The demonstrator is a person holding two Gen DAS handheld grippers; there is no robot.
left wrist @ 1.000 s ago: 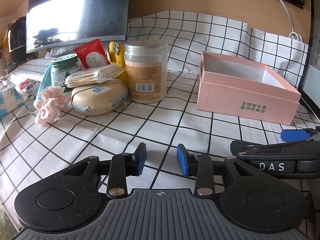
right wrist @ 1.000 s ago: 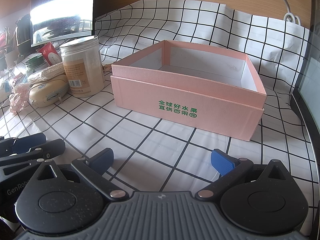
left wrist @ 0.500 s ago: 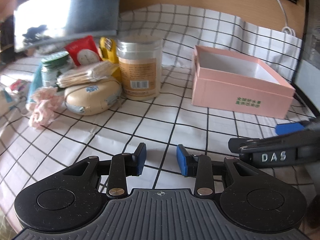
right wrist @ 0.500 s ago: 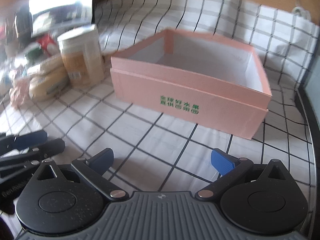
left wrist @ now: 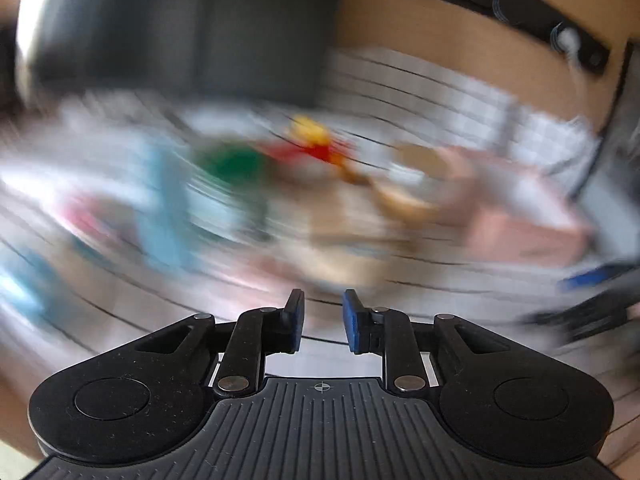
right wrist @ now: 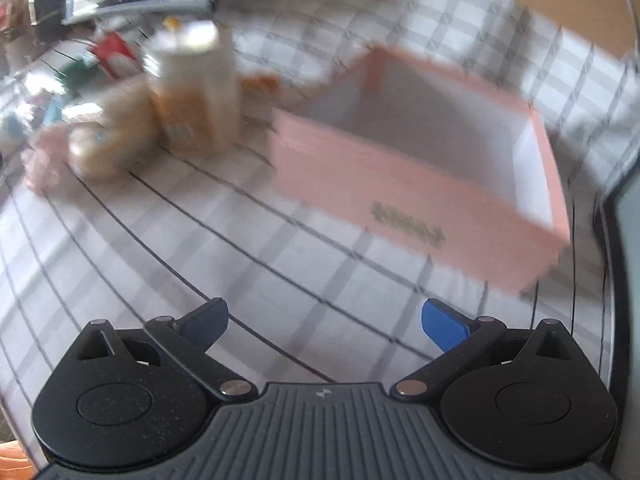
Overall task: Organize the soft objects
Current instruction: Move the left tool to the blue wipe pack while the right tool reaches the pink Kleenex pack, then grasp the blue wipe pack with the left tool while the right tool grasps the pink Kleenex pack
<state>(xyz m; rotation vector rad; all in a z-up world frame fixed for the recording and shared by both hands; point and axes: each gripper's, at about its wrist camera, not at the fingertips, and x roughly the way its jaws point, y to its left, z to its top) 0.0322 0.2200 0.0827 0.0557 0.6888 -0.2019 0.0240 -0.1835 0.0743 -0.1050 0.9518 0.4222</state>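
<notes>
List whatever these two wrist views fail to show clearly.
- Left wrist view: motion blur smears the whole pile; single soft things cannot be told apart.
- Right wrist view: the green print on the pink box is blurred, unreadable.
- Right wrist view: the jar label is blurred.
- Pink box floor: the near wall hides part.
</notes>
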